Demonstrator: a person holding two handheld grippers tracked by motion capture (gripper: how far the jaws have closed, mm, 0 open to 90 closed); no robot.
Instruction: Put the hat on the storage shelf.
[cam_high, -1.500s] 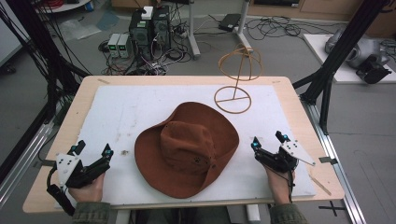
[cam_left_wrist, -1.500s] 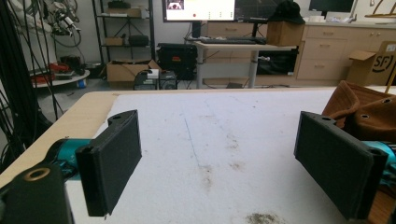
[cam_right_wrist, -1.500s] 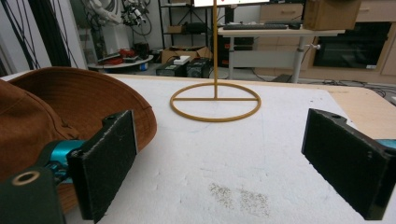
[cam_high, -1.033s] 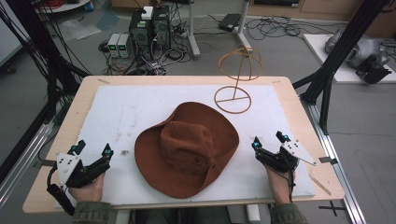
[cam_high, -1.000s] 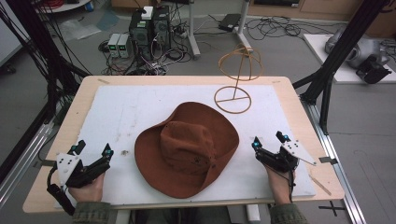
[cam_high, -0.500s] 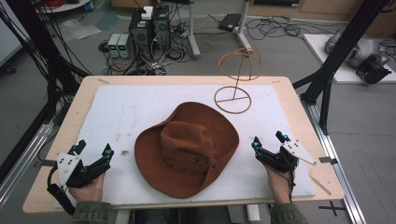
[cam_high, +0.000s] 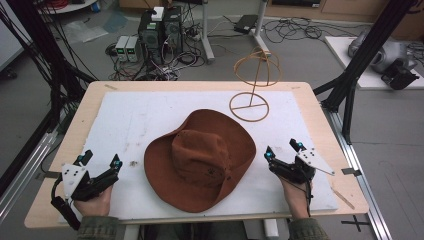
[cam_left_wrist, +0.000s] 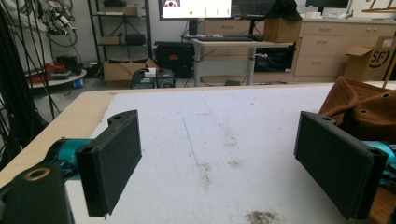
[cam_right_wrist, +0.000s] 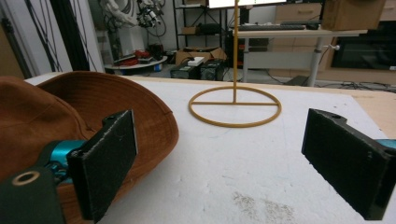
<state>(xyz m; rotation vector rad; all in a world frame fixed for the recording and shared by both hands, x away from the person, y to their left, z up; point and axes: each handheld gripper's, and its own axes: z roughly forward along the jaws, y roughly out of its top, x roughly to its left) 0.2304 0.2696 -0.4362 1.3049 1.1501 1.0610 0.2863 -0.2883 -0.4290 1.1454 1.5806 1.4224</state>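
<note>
"SF" printed on cardboard box (cam_left_wrist: 373, 60) in background. Left gripper (cam_high: 101, 159) near table's front-left corner, jaws spread wide, holding nothing, apart from hat (cam_high: 200, 157). Right gripper (cam_high: 283, 150) near front-right edge, jaws spread wide, empty. Hat mid-table on white mat (cam_high: 130, 120); wire stand (cam_high: 252, 82) toward back edge.

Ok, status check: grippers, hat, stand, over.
Left gripper and right gripper open, flanking the brown hat, apart from it. Hat lies crown up on the white mat. Wire stand behind, bare. Path clear.
</note>
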